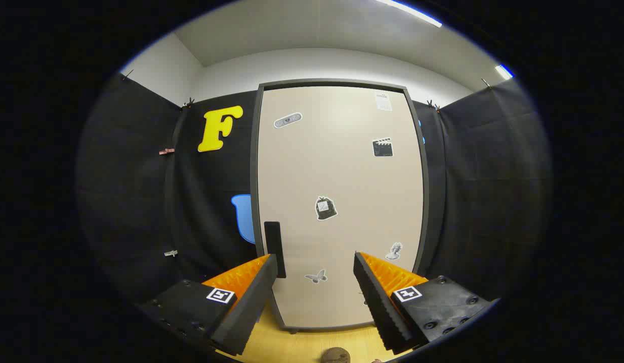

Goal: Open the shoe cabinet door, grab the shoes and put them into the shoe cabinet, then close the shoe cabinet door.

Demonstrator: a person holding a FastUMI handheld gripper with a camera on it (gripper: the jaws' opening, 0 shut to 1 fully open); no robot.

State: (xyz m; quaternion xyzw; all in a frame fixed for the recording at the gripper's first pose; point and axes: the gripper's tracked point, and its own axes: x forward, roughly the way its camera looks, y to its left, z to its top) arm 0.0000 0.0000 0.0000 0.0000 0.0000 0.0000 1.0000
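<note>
One shoe cabinet (339,201) stands upright on the floor, straight ahead of the gripper and against the far cloth wall. Its single door (342,171) is shut and faces the camera: a flat, smooth beige panel, tall and rectangular, set in a thin dark frame. One handle (274,248), a dark vertical bar, sits on the door's left edge, low down, just beyond the left finger's tip.

Six stickers lie flat on the door: a plaster shape (288,120) at the upper left, a pale label (383,101) at the upper right, a clapperboard (382,147) below it, a dark bag-like one (325,208) near the middle, a pale bust (394,250) at the lower right and a butterfly (316,276) low down between the fingers.

The gripper (317,264) points at the door's lower part. Its jaws stand wide apart, holding nothing and touching nothing; the two fingers (249,297) are wedge-shaped, with ribbed inner faces, and each carries one square marker.

The floor (302,343) is light wood-grain, showing near, under the fingers. One small round brownish thing (335,355) lies on it, nearest of all; what it is cannot be told. Black cloth (473,191) hangs on both sides of the cabinet, pinned by small clips, with pale wall and ceiling above.
</note>
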